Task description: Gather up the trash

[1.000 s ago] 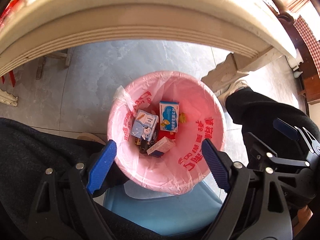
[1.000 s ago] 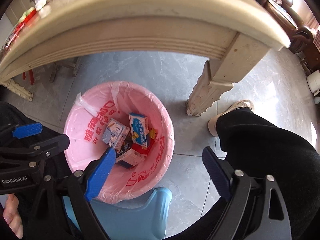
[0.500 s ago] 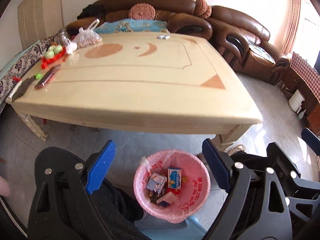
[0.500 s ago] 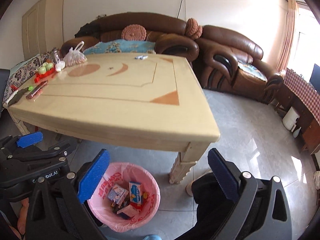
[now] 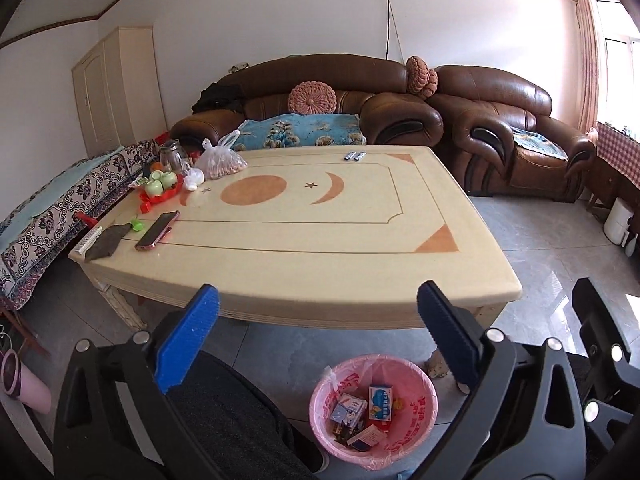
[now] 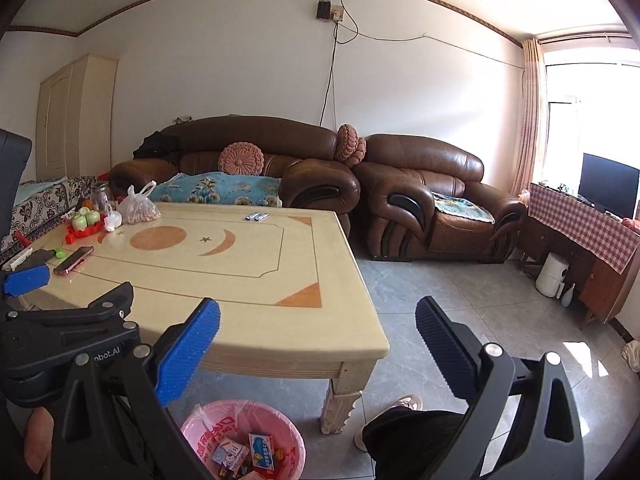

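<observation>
A pink-lined trash bin [image 5: 418, 432] stands on the floor below the near edge of the beige table [image 5: 320, 232]. In it lie several small cartons, among them a blue-and-white box [image 5: 380, 402]. My left gripper [image 5: 318, 292] hangs high above the bin; its jaws are opening with nothing between them. My right gripper [image 6: 318, 306] is open and empty, also raised, with the bin [image 6: 192, 432] low at its left. Two small packets [image 5: 355, 156] lie at the table's far edge. The table's near half [image 6: 224, 280] carries no loose wrappers that I can see.
On the table's left end are a phone [image 5: 157, 231], green fruit on a red tray [image 5: 160, 186], a plastic bag [image 5: 220, 162] and a remote. Brown sofas [image 5: 340, 100] stand behind. The person's dark trouser legs [image 5: 232, 412] flank the bin. Grey tiled floor [image 6: 460, 300] lies right.
Both grippers rose from just over the bin and tilted up, so the table top and room came into view. The bin shrank to the bottom of both views.
</observation>
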`<action>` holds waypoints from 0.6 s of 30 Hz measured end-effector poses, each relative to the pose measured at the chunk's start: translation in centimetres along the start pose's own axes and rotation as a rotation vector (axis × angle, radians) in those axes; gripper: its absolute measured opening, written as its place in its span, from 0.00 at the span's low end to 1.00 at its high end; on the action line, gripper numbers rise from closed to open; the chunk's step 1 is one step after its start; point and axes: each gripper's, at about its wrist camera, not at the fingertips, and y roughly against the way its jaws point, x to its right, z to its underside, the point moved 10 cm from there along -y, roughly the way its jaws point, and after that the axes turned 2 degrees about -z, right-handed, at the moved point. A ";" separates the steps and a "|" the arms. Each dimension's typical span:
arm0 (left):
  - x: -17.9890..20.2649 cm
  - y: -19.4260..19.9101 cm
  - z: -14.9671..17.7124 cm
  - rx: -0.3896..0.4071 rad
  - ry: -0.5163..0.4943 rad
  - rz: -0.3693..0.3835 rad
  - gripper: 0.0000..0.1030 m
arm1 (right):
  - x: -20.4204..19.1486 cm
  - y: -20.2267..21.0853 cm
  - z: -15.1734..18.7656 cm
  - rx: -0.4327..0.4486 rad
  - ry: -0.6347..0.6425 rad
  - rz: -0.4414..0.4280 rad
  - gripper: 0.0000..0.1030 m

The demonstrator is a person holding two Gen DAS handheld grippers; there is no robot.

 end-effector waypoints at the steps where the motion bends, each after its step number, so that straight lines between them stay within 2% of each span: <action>1: 0.1 0.4 -0.1 0.001 0.007 0.014 0.94 | 0.3 0.6 -0.4 0.013 -0.005 0.008 0.93; 10: 1.2 2.1 -0.3 -0.014 0.014 0.100 0.94 | 2.2 3.0 -1.6 0.034 -0.029 0.063 0.93; 18: 0.8 2.7 -0.7 0.001 0.017 0.093 0.94 | 2.5 3.0 -1.3 0.022 -0.041 0.064 0.93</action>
